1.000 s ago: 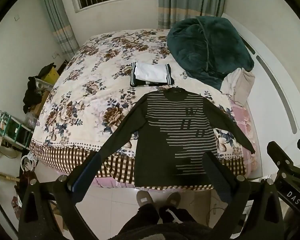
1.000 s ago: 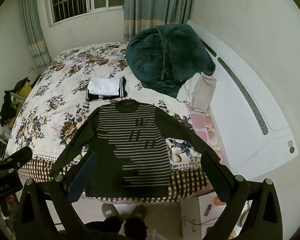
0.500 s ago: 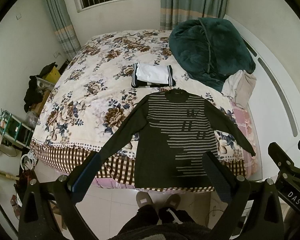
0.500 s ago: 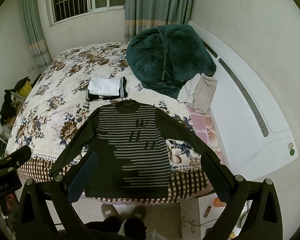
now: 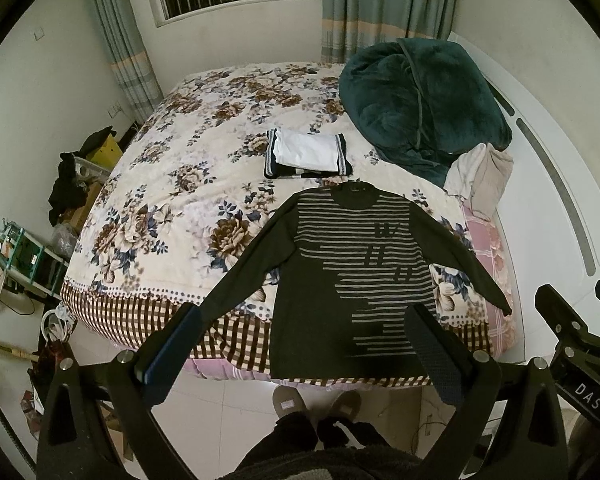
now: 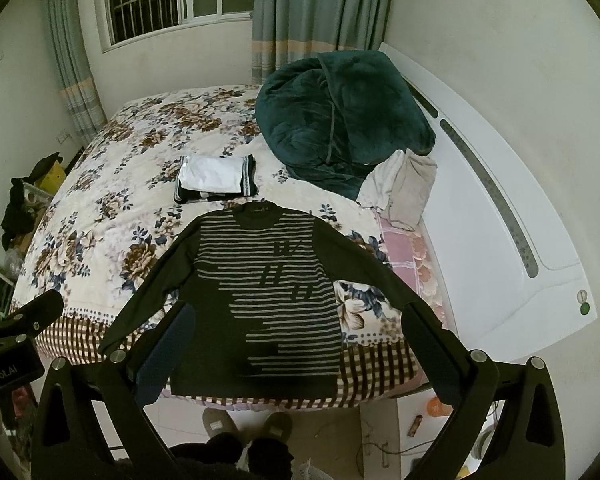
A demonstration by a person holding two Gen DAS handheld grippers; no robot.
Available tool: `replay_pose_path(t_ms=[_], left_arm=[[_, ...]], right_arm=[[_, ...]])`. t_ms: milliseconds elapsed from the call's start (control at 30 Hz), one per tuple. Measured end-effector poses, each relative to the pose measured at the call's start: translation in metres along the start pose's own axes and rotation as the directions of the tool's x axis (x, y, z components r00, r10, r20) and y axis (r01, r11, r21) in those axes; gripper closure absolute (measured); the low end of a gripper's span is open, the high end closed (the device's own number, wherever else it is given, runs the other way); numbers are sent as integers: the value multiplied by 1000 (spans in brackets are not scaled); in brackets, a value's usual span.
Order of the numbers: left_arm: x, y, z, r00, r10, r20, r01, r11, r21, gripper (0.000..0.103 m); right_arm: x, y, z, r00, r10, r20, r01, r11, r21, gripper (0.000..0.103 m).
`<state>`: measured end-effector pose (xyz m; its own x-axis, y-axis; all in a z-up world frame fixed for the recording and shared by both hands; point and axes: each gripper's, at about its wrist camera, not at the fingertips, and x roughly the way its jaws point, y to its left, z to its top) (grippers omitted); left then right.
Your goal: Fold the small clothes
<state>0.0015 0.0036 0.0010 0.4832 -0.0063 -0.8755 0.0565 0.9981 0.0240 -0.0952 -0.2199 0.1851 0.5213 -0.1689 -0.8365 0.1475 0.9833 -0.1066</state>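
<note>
A dark long-sleeved sweater with grey stripes lies flat, face up, at the near edge of the floral bed, sleeves spread, its hem hanging over the edge. A folded white and dark garment stack sits just beyond its collar. My left gripper is open and empty, held high above the floor in front of the hem. My right gripper is open and empty, also in front of and above the sweater.
A dark green blanket heap and a pale crumpled cloth lie at the bed's right. A white headboard runs along the right. Clutter and a shelf stand left of the bed. The person's slippered feet are below.
Both grippers have risen and drawn back a little, so the bed and sweater sit slightly lower and farther in both views. Jaws stay open. The sweater has not moved.
</note>
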Motion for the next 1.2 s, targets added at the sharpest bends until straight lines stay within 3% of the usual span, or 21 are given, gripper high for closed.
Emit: replay_pose_path(t_ms=[1200], left_arm=[[-2,8,5,1000,-1,12,1,1000,-4,0]], right_arm=[[-10,1,2,1000,-1,8,1,1000,1,0]])
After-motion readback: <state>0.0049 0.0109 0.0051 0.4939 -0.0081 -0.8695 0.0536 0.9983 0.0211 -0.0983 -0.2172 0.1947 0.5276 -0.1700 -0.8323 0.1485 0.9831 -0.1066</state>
